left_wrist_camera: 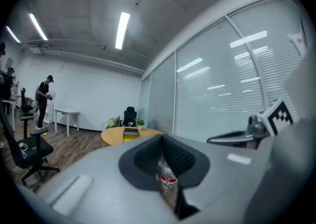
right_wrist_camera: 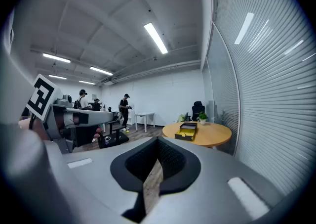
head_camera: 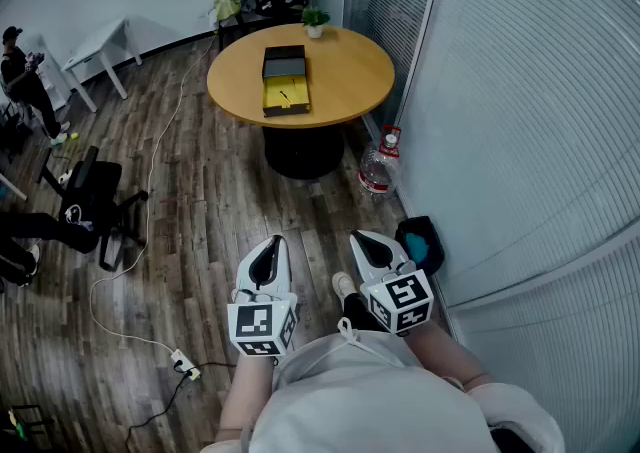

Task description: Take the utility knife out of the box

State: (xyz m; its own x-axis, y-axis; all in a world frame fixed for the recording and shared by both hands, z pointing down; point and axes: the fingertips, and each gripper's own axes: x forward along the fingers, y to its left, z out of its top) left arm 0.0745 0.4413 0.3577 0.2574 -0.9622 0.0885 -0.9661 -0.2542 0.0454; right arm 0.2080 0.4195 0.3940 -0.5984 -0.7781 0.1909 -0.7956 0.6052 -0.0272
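Note:
An open black box (head_camera: 285, 80) with a yellow lining sits on the round wooden table (head_camera: 340, 71) across the room. A thin dark object (head_camera: 286, 95) lies on the yellow half, too small to identify. The box also shows far ahead in the left gripper view (left_wrist_camera: 131, 132) and in the right gripper view (right_wrist_camera: 187, 132). My left gripper (head_camera: 268, 247) and right gripper (head_camera: 366, 241) hang side by side close to my body, several steps from the table. Both are shut and empty, as seen in the left gripper (left_wrist_camera: 164, 155) and right gripper (right_wrist_camera: 157, 156) views.
A large water bottle (head_camera: 378, 167) stands on the floor beside the table's base. A potted plant (head_camera: 314, 21) sits at the table's far edge. A black office chair (head_camera: 95, 203), a floor cable with power strip (head_camera: 185, 366) and a dark bag (head_camera: 420, 241) lie nearby. A blinds-covered glass wall (head_camera: 520, 121) runs along the right.

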